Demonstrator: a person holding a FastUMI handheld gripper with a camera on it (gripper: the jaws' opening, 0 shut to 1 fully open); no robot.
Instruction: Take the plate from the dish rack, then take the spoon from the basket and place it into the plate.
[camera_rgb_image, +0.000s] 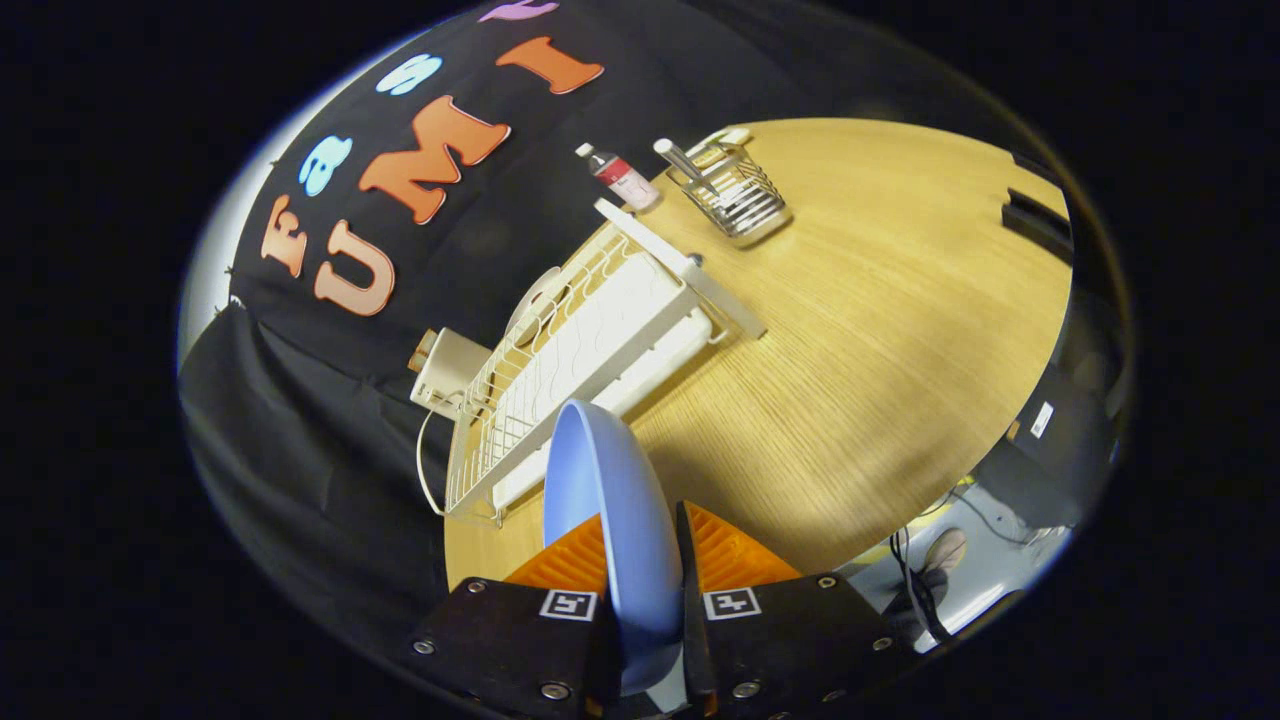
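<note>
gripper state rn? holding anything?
Gripper: closed on the blue plate, both fingers pressing its rim, plate held on edge above the table, clear of the dish rack.

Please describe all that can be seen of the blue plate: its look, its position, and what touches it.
The blue plate is pale blue, smooth and matte, perhaps plastic, with no pattern visible. It stands on edge, seen almost edge-on, its curved rim rising ahead of the claw. Both fingers press on it, one on each face, so the claw is shut on it. It appears lifted clear of the white dish rack, which stands beyond it on the wooden table.
</note>
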